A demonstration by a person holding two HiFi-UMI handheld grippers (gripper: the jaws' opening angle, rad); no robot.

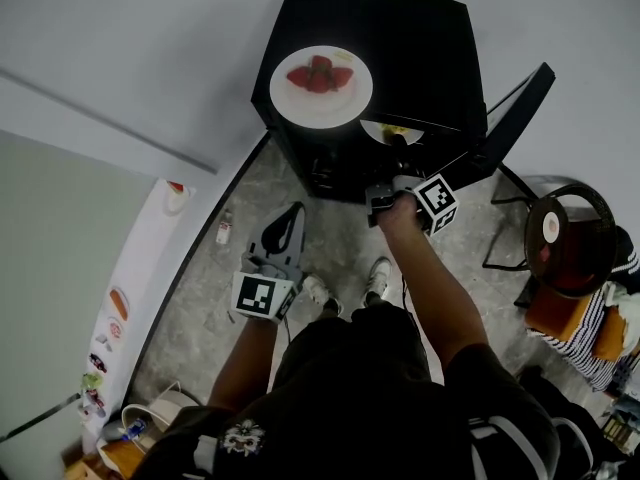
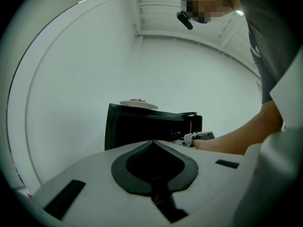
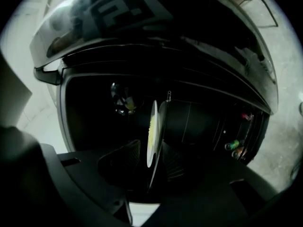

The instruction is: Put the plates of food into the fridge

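The black fridge [image 1: 420, 38] stands against the white wall with its door [image 1: 515, 118] swung open to my right. 1 white plate of red food [image 1: 321, 86] sits on the fridge's top, near the front-left corner and just short of the front edge. The 2nd plate [image 3: 152, 134], with yellow food on it, is at the open mouth of the fridge, just under the front edge of the top and in front of the dark interior. My right gripper [image 3: 150, 159] is clamped on that plate's near rim, 1 jaw on each face, and its view sees the plate edge-on. My left gripper [image 2: 152, 143] hangs low in front of the fridge's left front corner, well apart from it, jaws pressed together with nothing between them. Small green and orange items [image 3: 233, 146] sit at the lower right of the opening.
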